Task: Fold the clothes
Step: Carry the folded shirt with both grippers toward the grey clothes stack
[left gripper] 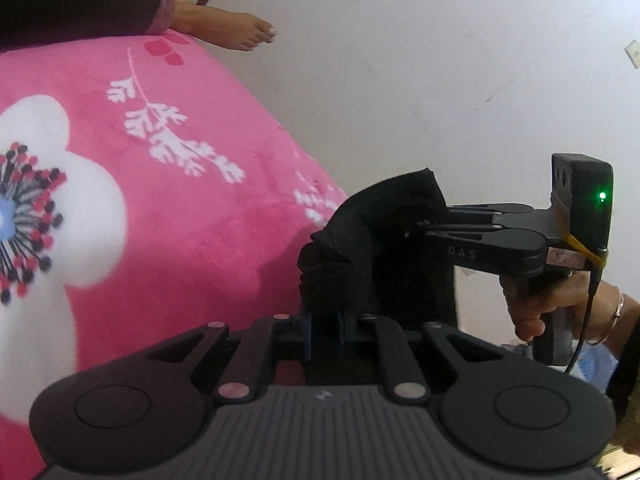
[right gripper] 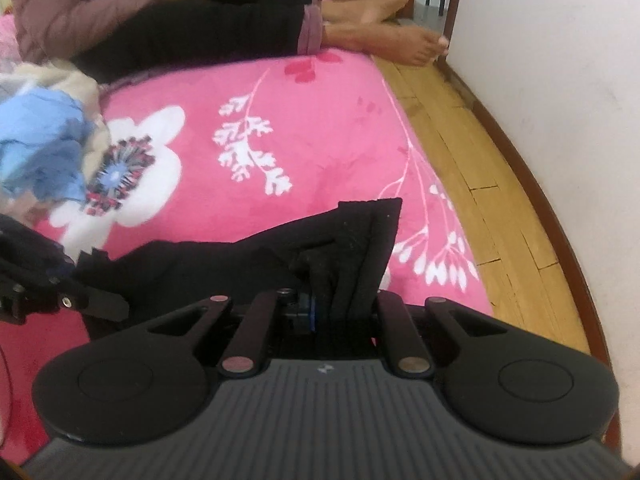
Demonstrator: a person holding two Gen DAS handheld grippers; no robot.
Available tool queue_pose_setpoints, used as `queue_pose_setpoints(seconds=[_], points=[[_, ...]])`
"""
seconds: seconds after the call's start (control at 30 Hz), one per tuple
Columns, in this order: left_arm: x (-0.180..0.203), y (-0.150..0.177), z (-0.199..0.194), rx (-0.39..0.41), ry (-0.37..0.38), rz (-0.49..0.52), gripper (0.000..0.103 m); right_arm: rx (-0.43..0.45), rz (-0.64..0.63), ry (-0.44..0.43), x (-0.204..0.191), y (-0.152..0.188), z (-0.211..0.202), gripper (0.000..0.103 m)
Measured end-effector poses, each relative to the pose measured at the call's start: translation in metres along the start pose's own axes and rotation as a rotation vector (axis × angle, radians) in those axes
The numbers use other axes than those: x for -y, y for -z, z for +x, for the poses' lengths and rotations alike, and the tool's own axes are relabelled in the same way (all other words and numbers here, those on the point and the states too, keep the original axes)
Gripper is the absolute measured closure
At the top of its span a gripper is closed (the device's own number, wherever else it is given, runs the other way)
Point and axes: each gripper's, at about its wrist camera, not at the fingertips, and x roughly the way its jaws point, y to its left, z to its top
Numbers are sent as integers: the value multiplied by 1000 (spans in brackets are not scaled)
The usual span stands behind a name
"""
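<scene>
On the left side of the bed lies a pile of clothes, blue and cream, bunched up and waiting its turn. The pink blanket with white flowers covers the bed and makes a soft, flat place to work on.

Next comes the left gripper. Its two fingers are pressed together on a bunched edge of the black cloth, so the cloth cannot slip away.

To the right, the right gripper pinches another edge of the same black cloth, fingers tight on it. In the left wrist view this gripper comes in from the side, held by a hand with a bangle.

The cloth hangs between the two grippers, above the blanket near the bed's edge. Two grips are used likely because a soft cloth droops, and holding two spots keeps it stretched so one part can be laid over another. Whether it is being opened out or is part way folded, the pictures do not settle.

At the back, another person's feet rest by the bed corner, well apart from the work.
</scene>
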Motion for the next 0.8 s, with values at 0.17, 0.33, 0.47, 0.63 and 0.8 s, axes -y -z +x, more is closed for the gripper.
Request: queue_pose_setpoints(seconds=[0.17,0.33,0.47,0.63,0.8], points=[[-17,-2,17,-12,-48,65,86,-37,24,29,0,-2,39,84],[-25,0,17,3,-106,118,79,-15,117,49,8,2,49,78],[-27,-4,12,61,-162,126,79,67,246,71,25,3,34,58],[-15,-14,-1,141,-218,228,73,339,557,217,52,21,-20,48],[-10,-21,-6,76,-202,297,70,522,888,350,5,89,-107,49]])
